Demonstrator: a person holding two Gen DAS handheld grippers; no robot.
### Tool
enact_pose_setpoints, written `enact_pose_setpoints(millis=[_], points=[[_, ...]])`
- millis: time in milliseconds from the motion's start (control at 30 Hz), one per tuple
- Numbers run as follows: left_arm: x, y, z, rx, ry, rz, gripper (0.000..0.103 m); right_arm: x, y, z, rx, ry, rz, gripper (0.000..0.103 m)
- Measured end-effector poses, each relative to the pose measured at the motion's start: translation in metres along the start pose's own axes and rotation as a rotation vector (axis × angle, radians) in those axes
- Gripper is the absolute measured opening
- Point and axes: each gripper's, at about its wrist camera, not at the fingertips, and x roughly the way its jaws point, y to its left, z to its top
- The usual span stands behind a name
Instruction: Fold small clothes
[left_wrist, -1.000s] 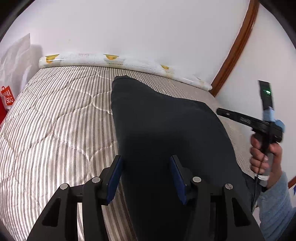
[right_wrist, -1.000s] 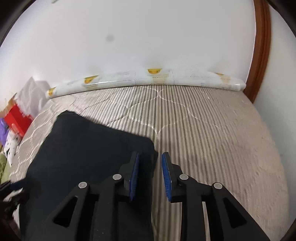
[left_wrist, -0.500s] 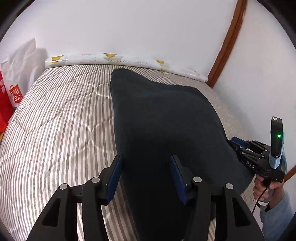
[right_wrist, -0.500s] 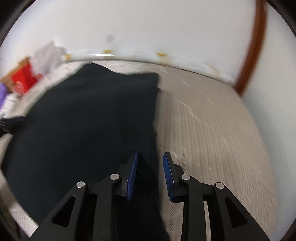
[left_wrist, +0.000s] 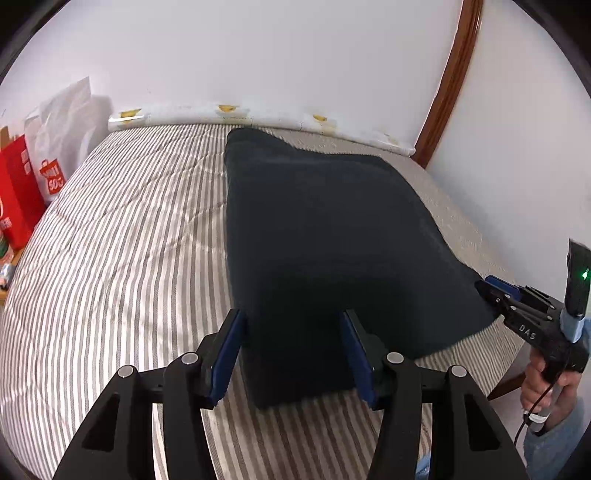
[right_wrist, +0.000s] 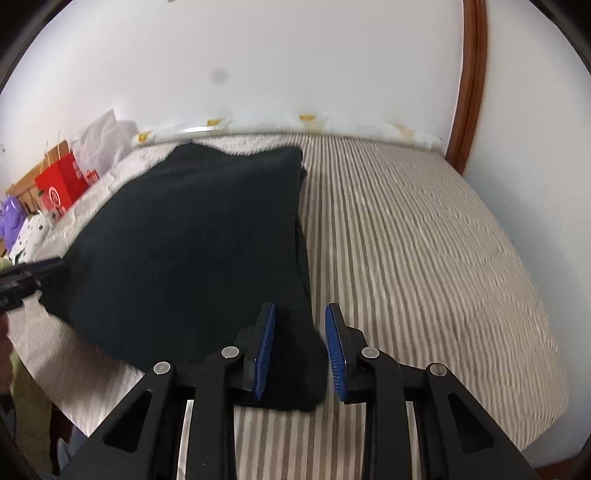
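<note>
Striped quilted bed (left_wrist: 122, 258) now carries more of the dark navy cloth garment (left_wrist: 317, 229), drawn nearer; left gripper (left_wrist: 291, 354) and right gripper (right_wrist: 300, 350) fingers each hold a near corner.

The black body of the right gripper (left_wrist: 495, 291), seen from the left wrist camera, carries the raised letters "DAS" along its side. A white bag (left_wrist: 64, 144) beside the bed shows an orange shopping-bag emblem with white characters too distorted to read. The red bag (left_wrist: 16, 192) next to it bears white marks that cannot be made out
</note>
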Motion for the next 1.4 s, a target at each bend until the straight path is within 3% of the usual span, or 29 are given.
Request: enact_pose_setpoints(millis=[133,267,367,433,533,667,767,833,933,1400], points=[[-0.009,0.001,-0.011,-0.017,0.017,-0.004,0.052,-0.004,0.001,-0.010,-0.007,0.007,-0.079,0.033],[-0.037,-0.008,-0.007,-0.013,-0.028,-0.009,0.051,-0.032,0.006,0.002,0.001,-0.033,-0.118,0.035],[-0.058,-0.021,0.002,0.020,-0.060,0.016,0.052,-0.053,0.008,0.011,0.026,-0.052,-0.103,0.047],[-0.075,-0.032,0.009,0.042,-0.081,0.042,0.061,-0.066,0.010,0.019,0.045,-0.066,-0.099,0.057],[-0.098,-0.045,0.014,0.065,-0.120,0.065,0.066,-0.085,0.013,0.028,0.062,-0.086,-0.098,0.062],[-0.128,-0.063,0.011,0.109,-0.178,0.103,0.083,-0.110,0.016,0.033,0.075,-0.116,-0.096,0.067],[-0.142,-0.072,0.006,0.131,-0.194,0.136,0.084,-0.129,0.018,0.030,0.077,-0.119,-0.083,0.074],[-0.145,-0.074,0.005,0.141,-0.196,0.152,0.084,-0.142,0.019,0.025,0.077,-0.136,-0.091,0.087],[-0.151,-0.077,-0.001,0.141,-0.193,0.153,0.084,-0.161,0.019,0.016,0.069,-0.171,-0.103,0.096],[-0.165,-0.080,-0.011,0.118,-0.213,0.139,0.084,-0.191,0.023,-0.012,0.064,-0.168,-0.087,0.099]])
